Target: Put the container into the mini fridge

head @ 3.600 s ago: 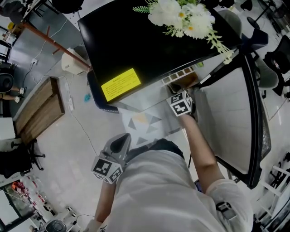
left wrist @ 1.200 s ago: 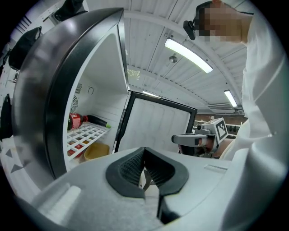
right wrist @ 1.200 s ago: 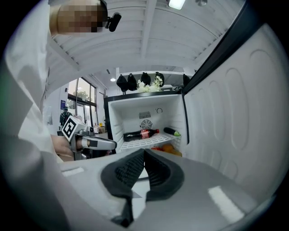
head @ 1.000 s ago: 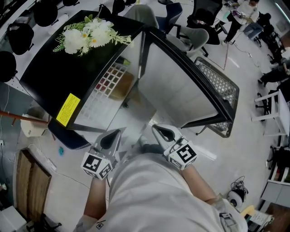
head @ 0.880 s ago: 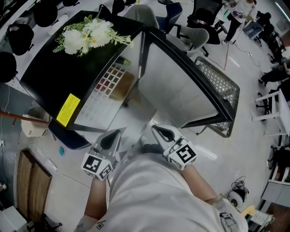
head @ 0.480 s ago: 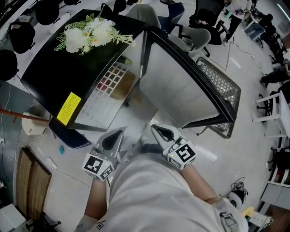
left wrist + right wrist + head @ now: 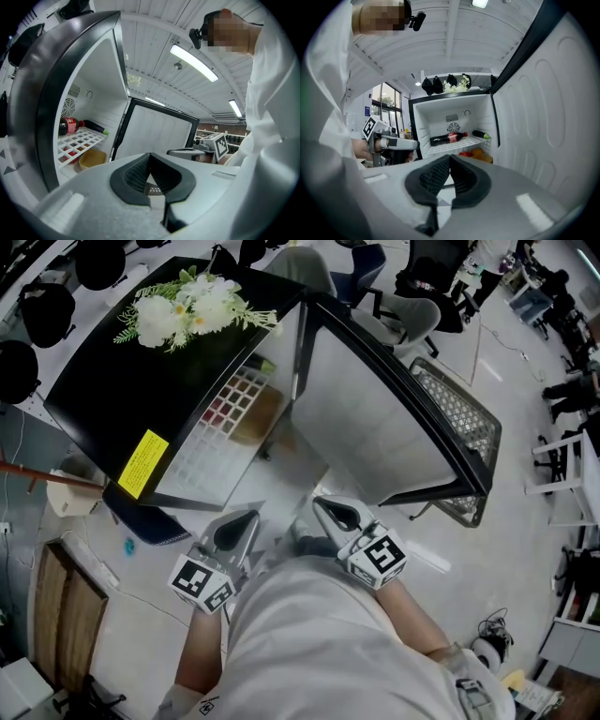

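The black mini fridge (image 7: 141, 381) stands open, its door (image 7: 375, 418) swung out to the right. A tan container (image 7: 258, 416) sits inside under the white wire shelf (image 7: 220, 427); it shows as a yellowish bowl (image 7: 92, 159) in the left gripper view and as a tan container (image 7: 482, 155) low in the fridge in the right gripper view. A cola bottle (image 7: 449, 138) and a green-tipped dark item (image 7: 481, 134) lie on the shelf. My left gripper (image 7: 242, 523) and right gripper (image 7: 330, 510) hang close to my body in front of the fridge, both shut and holding nothing.
White flowers (image 7: 187, 310) lie on the fridge top. A metal mesh panel (image 7: 450, 413) shows behind the open door. Office chairs (image 7: 412, 306) stand beyond it. A wooden crate (image 7: 70, 624) and a white cable lie on the floor at left.
Earlier my right gripper reached into the fridge by the container. It has since drawn back beside the left gripper. Over the last second almost nothing moved.
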